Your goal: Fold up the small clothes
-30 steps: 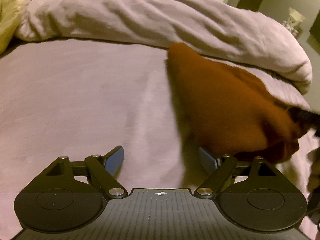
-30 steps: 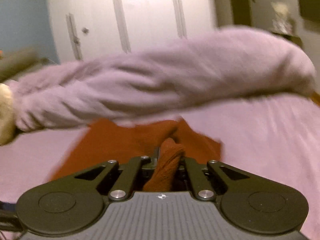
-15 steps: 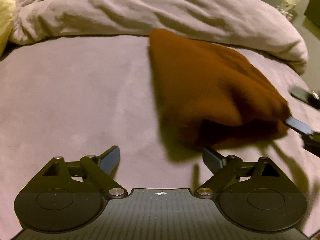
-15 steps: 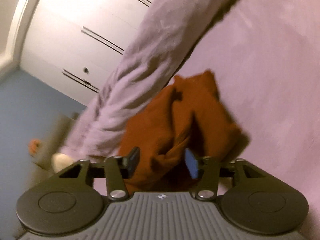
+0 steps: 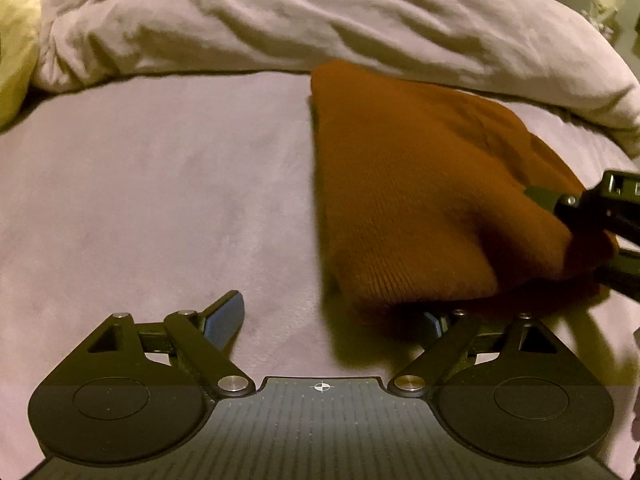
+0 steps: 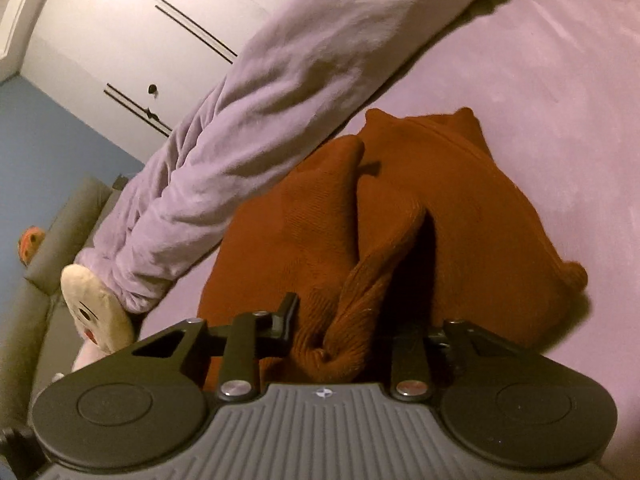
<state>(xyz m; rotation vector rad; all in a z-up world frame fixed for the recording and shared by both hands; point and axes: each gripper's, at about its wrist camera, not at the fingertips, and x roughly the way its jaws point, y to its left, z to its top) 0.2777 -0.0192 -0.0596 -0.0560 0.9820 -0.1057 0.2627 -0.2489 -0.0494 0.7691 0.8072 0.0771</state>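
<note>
Rust-brown knitted garment [image 5: 420, 200] seen lying folded over on lilac bed sheet [image 5: 160, 200], far edge touching bunched lilac duvet [image 5: 320, 24]. Left gripper [image 5: 332, 320] held low above sheet, jaws spread wide, nothing between; right fingertip partly hidden under garment's near fold. Right gripper [image 6: 352, 320] jaws parted, bunched knit fold lying between them, apparently not clamped. Cream plush toy [image 6: 96, 320] seen beside duvet end
</note>
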